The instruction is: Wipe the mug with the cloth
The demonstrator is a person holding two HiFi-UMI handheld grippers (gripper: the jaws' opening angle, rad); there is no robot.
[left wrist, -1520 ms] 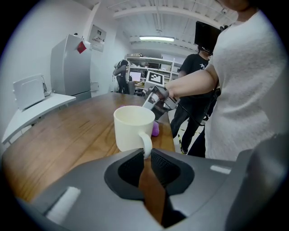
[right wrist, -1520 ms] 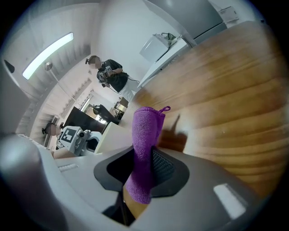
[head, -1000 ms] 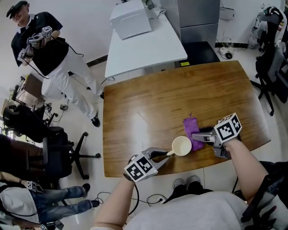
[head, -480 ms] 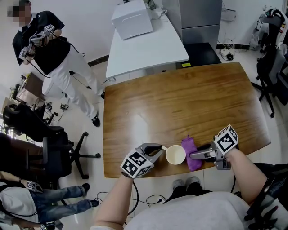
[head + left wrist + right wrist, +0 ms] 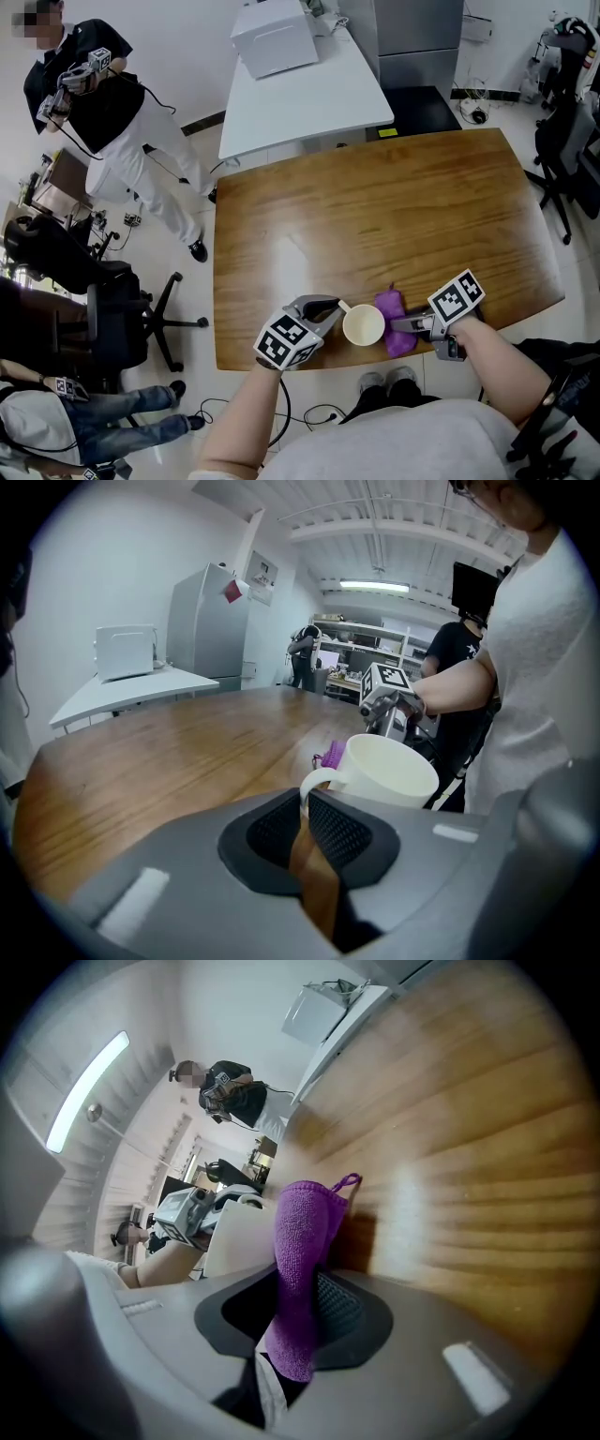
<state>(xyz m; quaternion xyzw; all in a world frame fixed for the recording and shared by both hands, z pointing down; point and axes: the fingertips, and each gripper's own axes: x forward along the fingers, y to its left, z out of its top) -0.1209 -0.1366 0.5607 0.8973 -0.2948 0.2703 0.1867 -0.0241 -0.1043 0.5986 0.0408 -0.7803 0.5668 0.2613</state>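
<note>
Office-like lab workroom: glossy brown wooden table (image 5: pixel 375 206), long white bench (image 5: pixel 309 103), black wheeled office chair (image 5: pixel 117 319), tall grey metal cabinet (image 5: pixel 417 37)

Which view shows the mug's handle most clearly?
The left gripper view: the mug handle sits close up between the left gripper's jaws, which have just closed on it. The head view shows only a small stub; the right gripper view, just the mug's side behind the purple cloth.

Your cream mug (image 5: pixel 363 326) stands upright near the counter's (image 5: pixel 375 206) front edge, its handle pointing left into your left claw (image 5: pixel 330 312), whose jaws have just been closing on it. The purple cloth (image 5: pixel 392 319), pinched in your right claw (image 5: pixel 405 325), sits just beside the mug's right side.
</note>
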